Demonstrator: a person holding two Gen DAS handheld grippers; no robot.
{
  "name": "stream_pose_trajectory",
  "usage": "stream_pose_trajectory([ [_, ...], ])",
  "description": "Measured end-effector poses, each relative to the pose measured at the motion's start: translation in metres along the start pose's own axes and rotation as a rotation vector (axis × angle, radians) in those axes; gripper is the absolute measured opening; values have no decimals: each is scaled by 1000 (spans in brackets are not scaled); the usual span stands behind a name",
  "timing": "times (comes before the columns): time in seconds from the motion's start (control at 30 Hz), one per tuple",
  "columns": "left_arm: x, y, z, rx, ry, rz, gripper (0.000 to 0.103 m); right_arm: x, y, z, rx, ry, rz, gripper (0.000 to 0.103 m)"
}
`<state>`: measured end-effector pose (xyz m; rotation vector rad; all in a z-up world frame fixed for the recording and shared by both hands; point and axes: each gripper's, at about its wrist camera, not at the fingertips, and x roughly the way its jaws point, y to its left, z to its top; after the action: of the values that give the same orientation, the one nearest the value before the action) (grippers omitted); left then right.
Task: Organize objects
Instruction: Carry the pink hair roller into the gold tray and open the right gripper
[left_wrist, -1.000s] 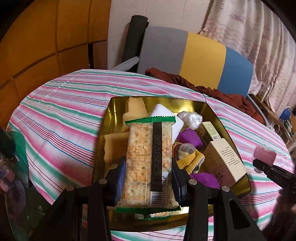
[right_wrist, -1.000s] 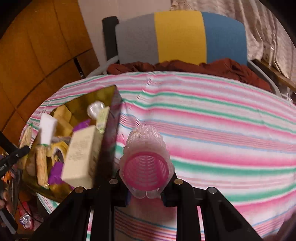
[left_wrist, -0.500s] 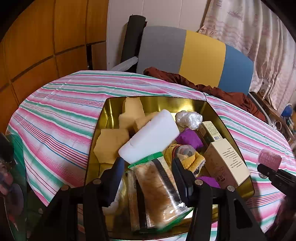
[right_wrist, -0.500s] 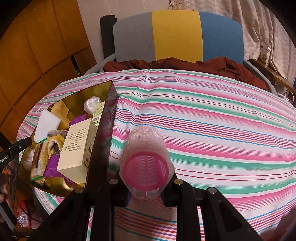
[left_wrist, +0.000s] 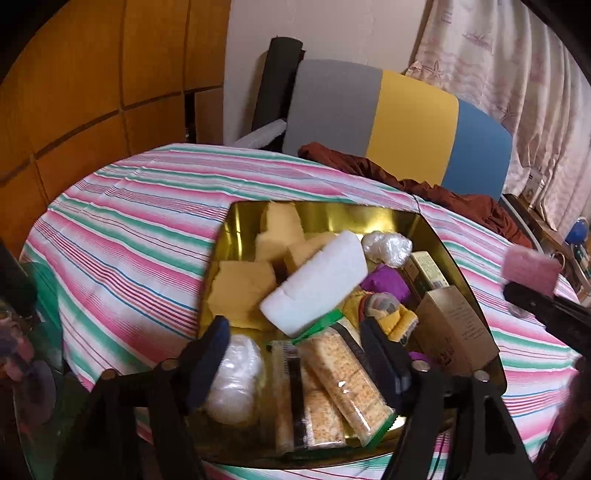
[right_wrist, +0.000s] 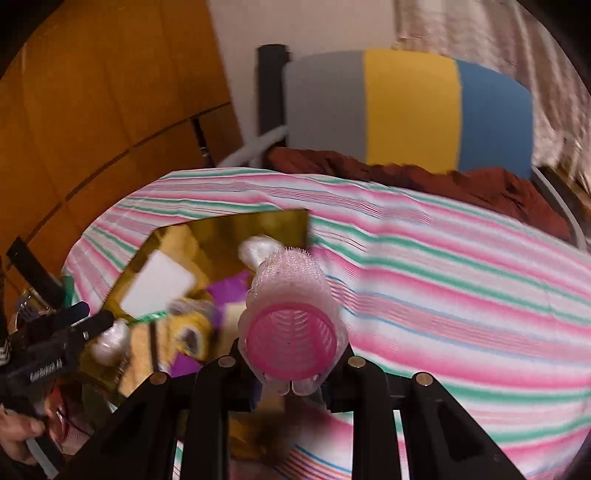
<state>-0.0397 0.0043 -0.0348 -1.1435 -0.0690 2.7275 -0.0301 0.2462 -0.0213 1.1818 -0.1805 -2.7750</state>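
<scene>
Right gripper (right_wrist: 291, 365), nearest the lens: its two black fingers pinch a pink plastic hair roller with a bristly translucent sleeve (right_wrist: 291, 314) across its barrel, open end toward the camera, held in the air above the near right edge of the gold metal rectangular tray (right_wrist: 229, 229). The roller is judged light, hollow and springy; its bristles should resist slipping, so a moderate squeeze across the mid-barrel, as shown, likely suffices, whereas a hard squeeze could deform the shell. Left gripper (left_wrist: 295, 358): fingers spread and pinching nothing, poised over the tray's near end (left_wrist: 495, 373). Between and just beyond them lie two clear-wrapped packs of square crackers with green trim (left_wrist: 332, 384), probably brittle inside a slick film and best taken across the narrow width; a crumpled ball of clear plastic film (left_wrist: 236, 376) sits beside the left finger. Farther in: a white rectangular foam block (left_wrist: 314, 284) resting on tan sponge pieces (left_wrist: 243, 288), both judged soft and very light; a yellow knitted item (left_wrist: 384, 314); purple wrapped pieces (left_wrist: 384, 282); a tan cardboard carton (left_wrist: 454, 339), stiff-sided. Beyond, the pink, green and white striped tablecloth (left_wrist: 129, 236) and a grey, yellow and blue chair back (left_wrist: 399, 118).
</scene>
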Motion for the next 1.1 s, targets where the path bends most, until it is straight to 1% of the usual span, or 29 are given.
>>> stream_pose_trajectory([
  [0.07, -4, 4, 1, -9, -10, 21, 86, 14, 11, 8, -11, 15, 19, 23],
  [0.13, -8, 8, 3, -13, -15, 38, 90, 27, 23, 16, -24, 29, 37, 23],
  [0.23, -9, 14, 3, -23, -8, 57, 100, 46, 38, 22, -39, 58, 52, 23],
  [0.27, -11, 16, 3, -28, -10, 61, 100, 53, 43, 23, -46, 65, 54, 23],
  [0.33, -12, 18, 3, -32, -16, 76, 101, 64, 51, 23, -58, 85, 49, 29],
  [0.37, -13, 18, 3, -30, -15, 91, 103, 67, 52, 22, -57, 94, 43, 36],
  [0.4, -13, 18, 3, -32, -16, 96, 103, 69, 54, 21, -56, 97, 41, 40],
  [0.43, -14, 19, 2, -38, -20, 100, 103, 69, 55, 19, -55, 96, 40, 41],
  [0.5, -15, 19, 3, -43, -23, 115, 103, 70, 57, 16, -63, 93, 31, 51],
  [0.63, -19, 17, 4, -41, -37, 133, 103, 62, 55, 9, -65, 74, 17, 52],
  [0.8, -29, 10, 5, -27, -74, 192, 103, 43, 48, -1, -33, 35, -22, 52],
  [0.87, -32, 10, 6, -38, -74, 177, 103, 35, 46, -7, -24, 26, -34, 52],
  [1.07, -42, 6, 7, -73, -89, 205, 103, 16, 44, -21, -7, -1, -66, 52],
  [1.1, -43, 6, 7, -76, -88, 199, 103, 14, 44, -23, -7, -2, -68, 52],
])
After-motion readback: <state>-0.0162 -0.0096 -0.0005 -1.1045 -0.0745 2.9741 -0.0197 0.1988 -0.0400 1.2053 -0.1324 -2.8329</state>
